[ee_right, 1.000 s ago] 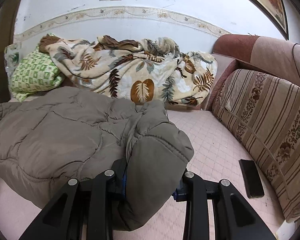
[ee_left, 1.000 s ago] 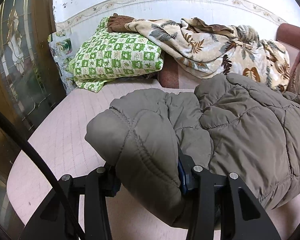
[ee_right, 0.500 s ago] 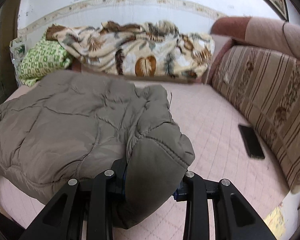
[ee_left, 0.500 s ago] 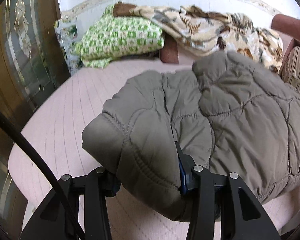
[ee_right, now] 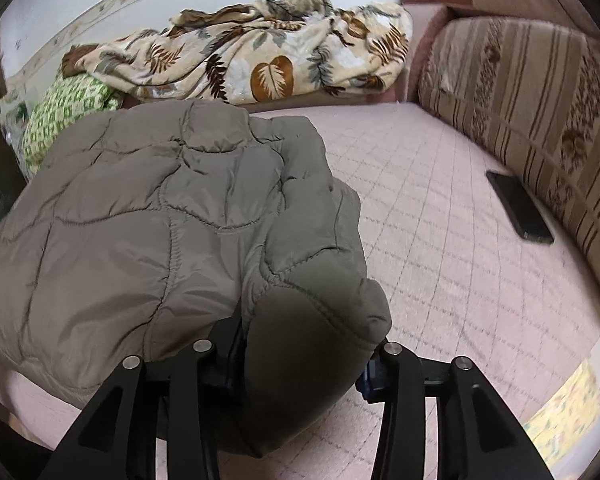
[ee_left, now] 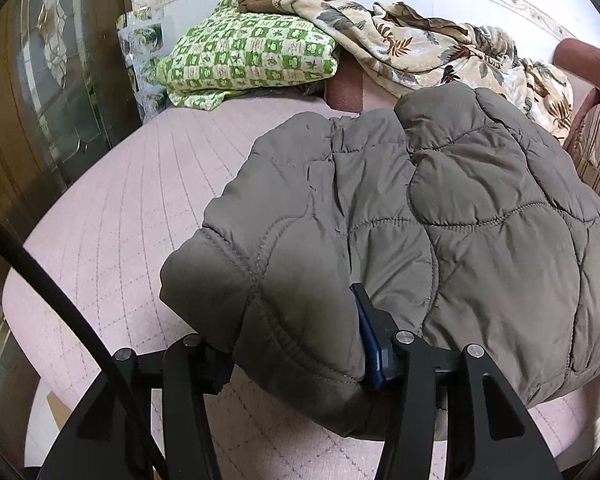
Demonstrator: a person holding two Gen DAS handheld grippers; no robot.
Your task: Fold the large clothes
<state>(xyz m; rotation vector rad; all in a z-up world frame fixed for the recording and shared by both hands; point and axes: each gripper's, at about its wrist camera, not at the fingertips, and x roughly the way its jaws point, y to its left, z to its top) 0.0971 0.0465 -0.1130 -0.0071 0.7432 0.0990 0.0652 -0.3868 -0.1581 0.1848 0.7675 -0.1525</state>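
- The quilted olive jacket (ee_left: 440, 208) lies in a folded bundle on the pink quilted bed cover (ee_left: 112, 216), filling the centre and 3 o'clock side of the left wrist view and the centre and 9 o'clock side of the right wrist view.
- The left gripper (ee_left: 296, 344) sits at 6 o'clock with a thick corner of the jacket between its jaws. The jaws are opening, though the padding still bulges against both pads.
- The right gripper (ee_right: 300, 360) likewise has the opposite corner of the jacket between its fingers at 6 o'clock. Its jaws are opening too, and the cloth still fills the gap.
- Whether each corner already rests fully on the cover is hard to say, since the fabric hides the surface beneath it.
- Judged from this, the step in hand is the release: the fold has been laid down and both corners are being let go.
- The next move calls for widening the jaws until the padding springs free, then drawing both grippers straight back toward 6 o'clock so the puffy layers are not dragged open.
- A dark phone (ee_right: 520, 208) lies at 3 o'clock by the striped cushion (ee_right: 540, 100), and a leaf-print blanket (ee_right: 260, 52) is heaped at 12 o'clock beside a green checked pillow (ee_left: 252, 56), all well apart from the jacket's near edge.
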